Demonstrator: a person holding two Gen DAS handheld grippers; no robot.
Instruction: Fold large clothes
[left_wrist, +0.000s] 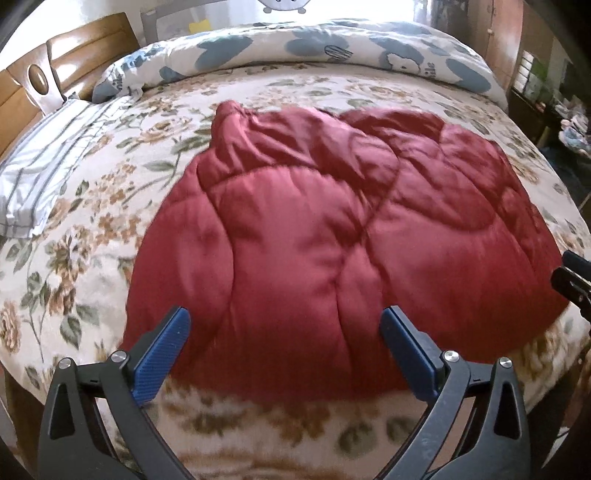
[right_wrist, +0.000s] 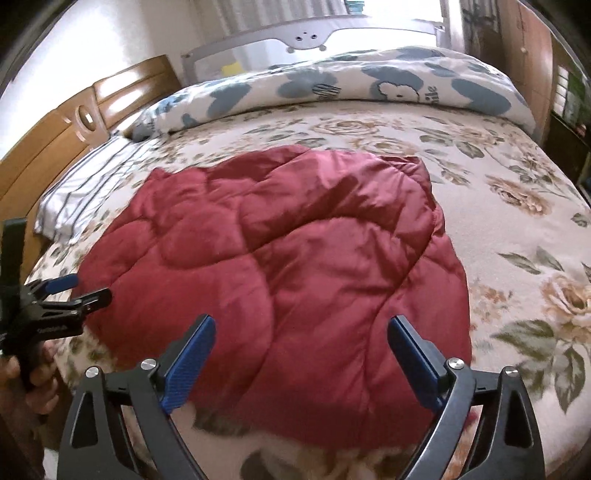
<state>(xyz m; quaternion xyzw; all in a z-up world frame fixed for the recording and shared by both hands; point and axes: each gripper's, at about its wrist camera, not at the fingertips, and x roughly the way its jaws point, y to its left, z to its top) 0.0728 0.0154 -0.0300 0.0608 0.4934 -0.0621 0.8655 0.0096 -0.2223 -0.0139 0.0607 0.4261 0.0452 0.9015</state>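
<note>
Blue finger pads (left_wrist: 162, 354) of the left gripper (left_wrist: 284, 350) sit closest, spread wide, nothing between them. Right gripper (right_wrist: 299, 358) likewise wide open and empty, hovering over the near hem.

Red padded coat (left_wrist: 332, 236) lies in the middle of the bed, on the floral blanket (left_wrist: 74, 236). Quilted, puffy, already bundled into a rough mound, with a sleeve or collar bunched at the far left corner. Near edge lies just beyond both sets of fingers; neither touches the fabric.

Step in hand, by my reading: approach for a grip on the near hem. Next move calls for lowering both grippers to the hem, one toward each corner, closing on the padding, then lifting and carrying it over the far part. Slick, thick fabric; it may slip or spring back.

Outward: striped pillow (left_wrist: 40, 173) at the left, rolled blue-and-white duvet (right_wrist: 332, 85) across the far side, wooden headboard (right_wrist: 55, 133) beyond the pillow. A hand (right_wrist: 33, 384) holds the left gripper's handle at the right view's left edge.

Writing: duvet print shows letters ending "ile", the rest unreadable. Small white lettering on the left gripper's body, too small to read.
</note>
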